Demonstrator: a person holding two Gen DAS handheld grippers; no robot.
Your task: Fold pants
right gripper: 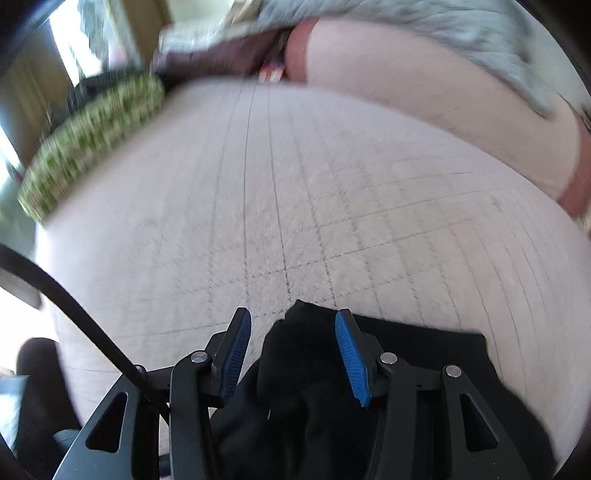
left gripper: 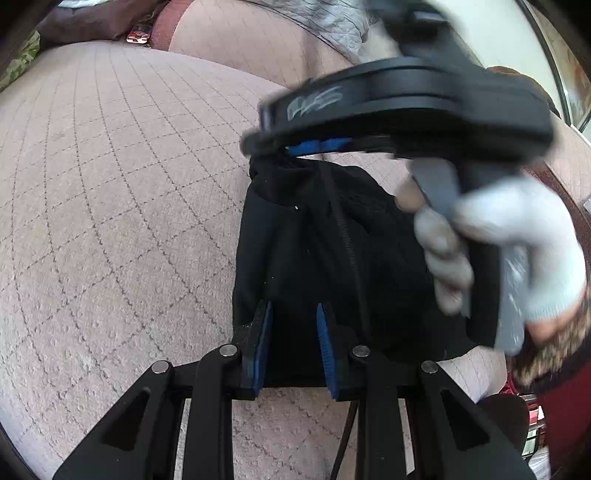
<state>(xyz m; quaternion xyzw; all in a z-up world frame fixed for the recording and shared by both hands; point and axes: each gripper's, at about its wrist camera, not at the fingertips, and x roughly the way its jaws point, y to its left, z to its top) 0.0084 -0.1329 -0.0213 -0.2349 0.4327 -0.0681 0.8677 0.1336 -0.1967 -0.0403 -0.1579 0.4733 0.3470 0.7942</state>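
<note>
Spreading out under both tools is a pinkish quilted bed cover (left gripper: 110,206), stitched in a diamond grid, and it takes up most of each view. Past it, far ahead of the left tool, a grey quilted blanket (left gripper: 332,22) and a dark cushion (left gripper: 92,22) lie at the bed's far edge; in the right wrist view a green patterned pillow (right gripper: 92,140) sits ahead and to the left of the right tool.

Next in size are the black pants (left gripper: 325,251), bunched into a compact dark bundle on the cover. Their long axis runs straight away from the left tool, the near end between its pads and the far end under the other tool.

A white-gloved hand (left gripper: 517,251) holds the right tool (left gripper: 317,146) across the upper right of the left wrist view, blurred, blocking what lies behind it; its blue pads meet the far end of the fabric.

The left tool (left gripper: 293,336) has its pads drawn narrowly together with the near edge of the pants between them, pinching it. In its own view the right tool (right gripper: 293,343) is spread, a fold of black cloth standing loose between its pads.
</note>
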